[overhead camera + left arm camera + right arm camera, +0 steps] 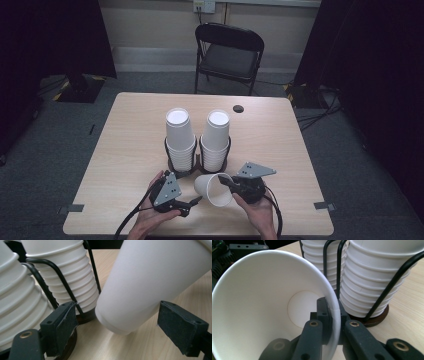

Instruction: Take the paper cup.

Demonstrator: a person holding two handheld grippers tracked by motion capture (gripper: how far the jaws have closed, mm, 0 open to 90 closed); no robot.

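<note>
High view | right gripper [226, 183] pinches cup [214, 189] rim | left gripper [196, 201] wide (cup stacks [179, 140] close behind)

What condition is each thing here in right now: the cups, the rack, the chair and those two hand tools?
Loose paper cup: tipped sideways, rim pinched.
Right hand-held gripper: shut on the cup's rim.
Left hand-held gripper: open, jaws either side of the cup's base.
Two cup stacks: upright, upside down, in the wire rack.
Folding chair: unfolded, empty.

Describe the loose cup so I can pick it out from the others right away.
On the wooden table, two stacks of white paper cups stand upside down in black wire holders. Just in front of them, the single cup lies tilted on its side, its rim pinched by the right gripper. It alone is unstacked, its open mouth showing.
</note>
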